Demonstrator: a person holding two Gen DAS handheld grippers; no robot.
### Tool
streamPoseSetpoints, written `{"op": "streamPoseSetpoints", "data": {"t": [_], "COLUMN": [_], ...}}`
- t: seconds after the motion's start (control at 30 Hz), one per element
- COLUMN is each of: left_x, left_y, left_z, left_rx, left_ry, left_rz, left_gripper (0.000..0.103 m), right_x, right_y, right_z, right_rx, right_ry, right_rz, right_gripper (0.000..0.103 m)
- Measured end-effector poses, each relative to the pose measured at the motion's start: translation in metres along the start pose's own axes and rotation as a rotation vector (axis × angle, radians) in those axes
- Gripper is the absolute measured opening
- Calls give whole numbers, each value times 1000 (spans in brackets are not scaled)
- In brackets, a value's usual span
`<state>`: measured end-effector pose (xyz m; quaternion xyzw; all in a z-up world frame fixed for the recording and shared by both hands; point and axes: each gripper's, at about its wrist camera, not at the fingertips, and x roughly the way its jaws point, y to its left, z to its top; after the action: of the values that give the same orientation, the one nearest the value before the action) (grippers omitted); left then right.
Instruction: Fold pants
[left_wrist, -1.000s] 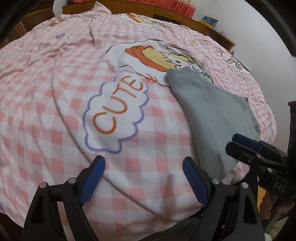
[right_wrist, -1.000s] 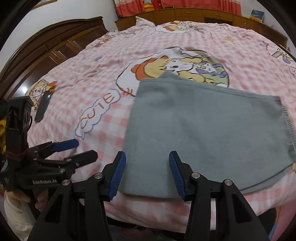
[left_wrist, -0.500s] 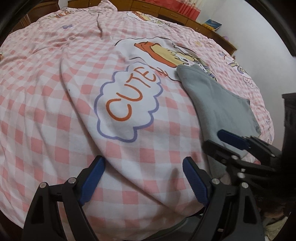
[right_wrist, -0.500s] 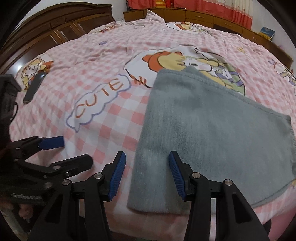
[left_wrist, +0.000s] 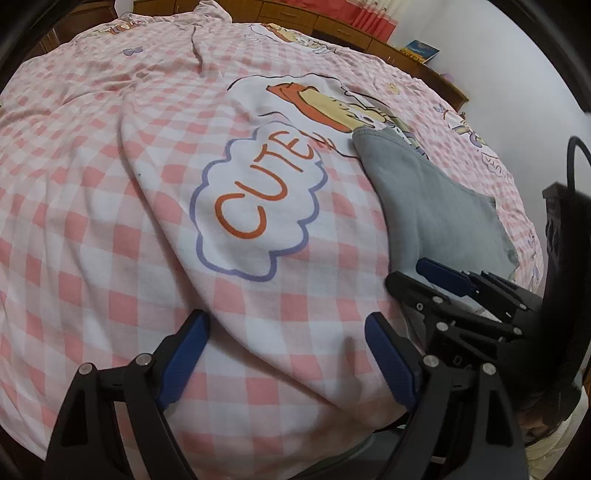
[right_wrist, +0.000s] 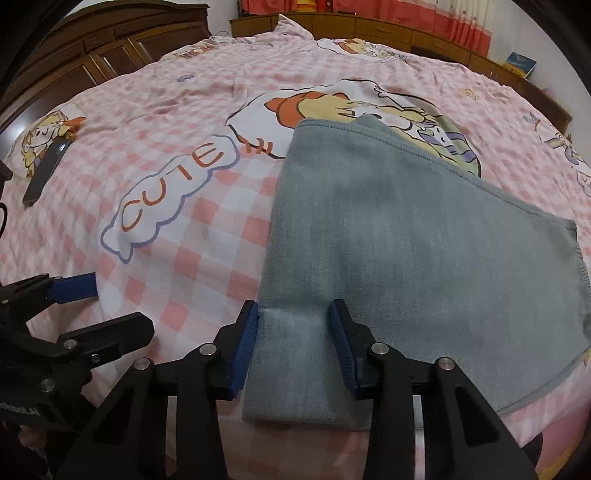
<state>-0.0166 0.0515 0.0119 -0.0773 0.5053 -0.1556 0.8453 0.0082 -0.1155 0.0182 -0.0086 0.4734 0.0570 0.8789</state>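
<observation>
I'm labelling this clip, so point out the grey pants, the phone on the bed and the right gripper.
grey pants (right_wrist: 424, 258), right wrist view, middle of the cloth.
phone (right_wrist: 46, 171), right wrist view, middle of its dark face.
right gripper (right_wrist: 295, 347), right wrist view, midway between its blue fingertips.

The pants (right_wrist: 424, 258) lie flat on the bedspread (right_wrist: 177, 110), right of its "CUTE" print (right_wrist: 173, 192); a phone (right_wrist: 46, 171) lies far left.
</observation>
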Motion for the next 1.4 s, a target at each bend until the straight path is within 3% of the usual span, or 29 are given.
{"op": "streamPoseSetpoints", "data": {"t": [0.07,0.13,0.3,0.7,1.03,1.2,1.4], "left_x": [0,-1,-5,-12,-8,-6,-8], "left_y": [0,0,1,-16,-29,-43,-73], "left_z": [0,0,0,7,12,17,27], "left_rx": [1,-1,-17,-11,-23,5,75], "left_ry": [0,0,-16,-48,-48,-46,-61], "left_rz": [0,0,3,26,11,13,-22], "left_gripper": [89,89,89,89,89,89,89], "right_x": [-2,-7,-16,-47,-88,-106,-121], "right_y": [0,-3,-13,-36,-86,-116,-153], "right_z": [-1,-2,1,5,15,16,9], "right_rx": [0,9,44,137,328,414,498], "right_ry": [-9,-31,-51,-141,-241,-289,-337], "right_rz": [-3,1,56,183,346,379,362], "right_gripper": [35,21,14,11,11,11,11]}}
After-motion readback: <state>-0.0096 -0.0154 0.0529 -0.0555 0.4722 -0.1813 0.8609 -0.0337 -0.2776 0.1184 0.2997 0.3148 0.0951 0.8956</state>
